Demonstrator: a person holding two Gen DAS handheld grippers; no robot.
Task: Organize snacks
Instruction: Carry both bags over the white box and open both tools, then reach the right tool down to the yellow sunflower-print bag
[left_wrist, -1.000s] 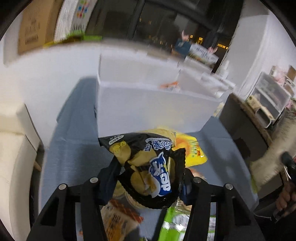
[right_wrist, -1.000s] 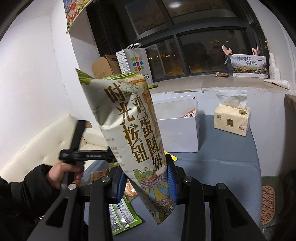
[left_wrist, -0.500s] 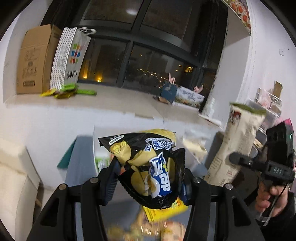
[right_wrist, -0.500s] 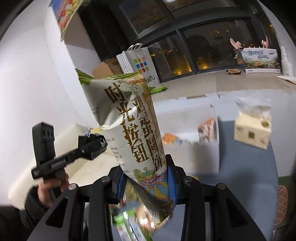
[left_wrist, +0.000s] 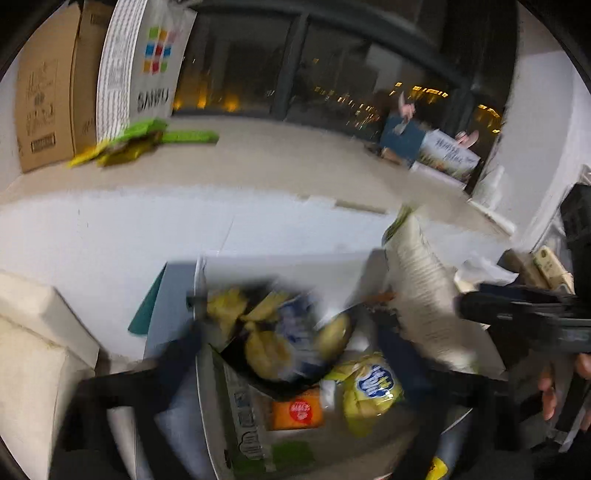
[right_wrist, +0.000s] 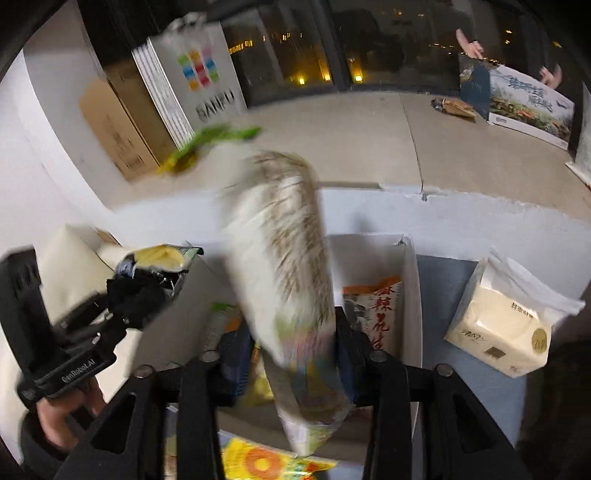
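My left gripper (left_wrist: 288, 347) hovers over the white box (left_wrist: 295, 267), its jaws opening. The black potato chip bag (left_wrist: 280, 332) sits loose between them, blurred, clear of both fingers. My right gripper (right_wrist: 288, 354) is over the same white box (right_wrist: 412, 295), jaws opening too. The tall cream biscuit bag (right_wrist: 284, 266) stands tilted between them, leaning by the right pad with a gap at the left one. In the right wrist view the left gripper (right_wrist: 125, 299) appears at the left with the chip bag (right_wrist: 159, 266).
Inside the box lie a yellow bag (left_wrist: 369, 391), an orange pack (left_wrist: 295, 406), a green pack (left_wrist: 255, 439) and an orange printed bag (right_wrist: 373, 314). A tissue pack (right_wrist: 506, 325) sits on the blue cloth to the right. A cardboard box (left_wrist: 48, 92) and a paper bag (left_wrist: 147, 62) stand on the ledge behind.
Both grippers have swung over the white box. Their jaws have spread, so the chip bag and the tall biscuit bag are no longer pinched.
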